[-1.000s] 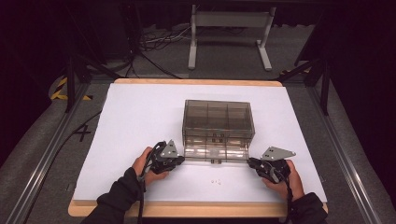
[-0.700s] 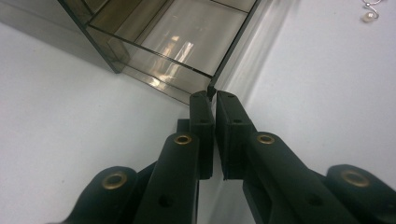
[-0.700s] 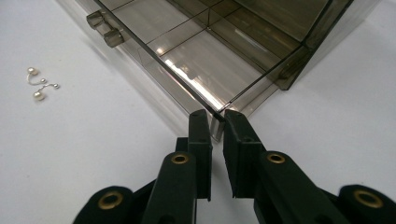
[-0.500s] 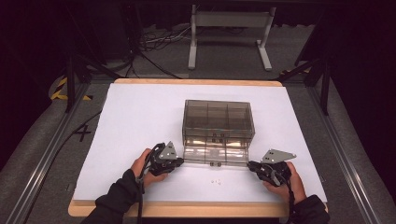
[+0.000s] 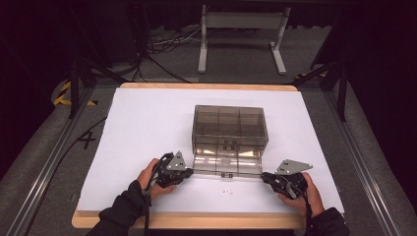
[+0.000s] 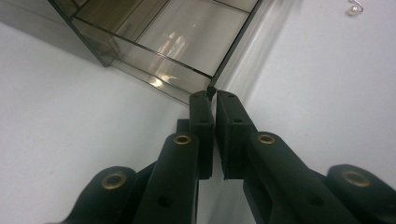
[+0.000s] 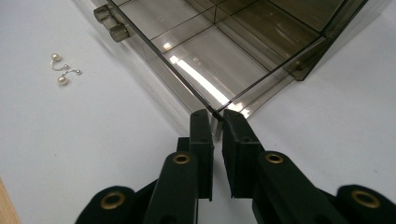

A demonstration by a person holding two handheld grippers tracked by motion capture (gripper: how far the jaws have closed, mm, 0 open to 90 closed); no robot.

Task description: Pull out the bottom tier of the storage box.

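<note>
High view first, from my left to my right: my left gripper [image 5: 189, 172] sits at the near left corner of the pulled-out drawer [image 5: 226, 161] of the smoky clear organizer box [image 5: 230, 125], exactly where it sat a second ago. In the left gripper view its jaws are closed to a thin slit, and the drawer's front corner edge stands right at their tips, pinched between the pads [image 6: 201, 108]; the drawer floor stretches away beyond and to the left of the jaws. That grip has not changed.

Between my two grippers, on the white table cover [image 5: 147, 123] just in front of the drawer's front wall, lie the small pearl earrings [image 5: 227, 191], untouched and in the same spot as before. In the right gripper view they [image 7: 62, 70] lie well off to the left of my jaws, near the drawer's two little knobs [image 7: 112, 23].

My right gripper [image 5: 264, 176] holds the drawer's near right corner. A second ago it stood a little farther out; now its tips meet the corner. Its jaws are nearly shut, with the drawer's thin front wall caught between the tips, and they have closed only a hair more than before. The drawer itself is pulled out as far as it was.
</note>
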